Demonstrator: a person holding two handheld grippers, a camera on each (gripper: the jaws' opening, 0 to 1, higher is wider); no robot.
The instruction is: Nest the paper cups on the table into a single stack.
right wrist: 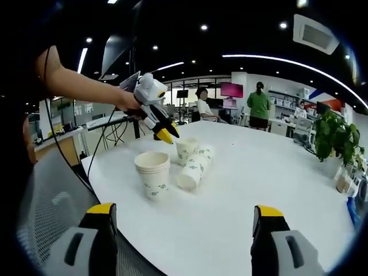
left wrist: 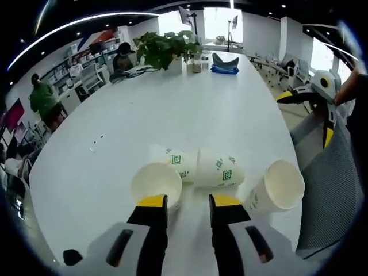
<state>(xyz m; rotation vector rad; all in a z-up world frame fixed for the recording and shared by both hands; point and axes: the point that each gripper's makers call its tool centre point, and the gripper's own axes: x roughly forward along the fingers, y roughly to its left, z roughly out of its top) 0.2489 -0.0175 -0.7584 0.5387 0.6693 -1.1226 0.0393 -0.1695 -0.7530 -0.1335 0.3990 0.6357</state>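
Nearest my open left gripper [left wrist: 188, 208], an upright cup [left wrist: 156, 184] at 11 o'clock — right gripper [right wrist: 183, 221] open, farther off.

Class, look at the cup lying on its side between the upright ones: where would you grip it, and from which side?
Take the lying cup across its tapered wall, coming down from above. It rests on the table with its mouth sideways, so the rim gives no purchase from above. The left gripper, jaws open, is nearest.
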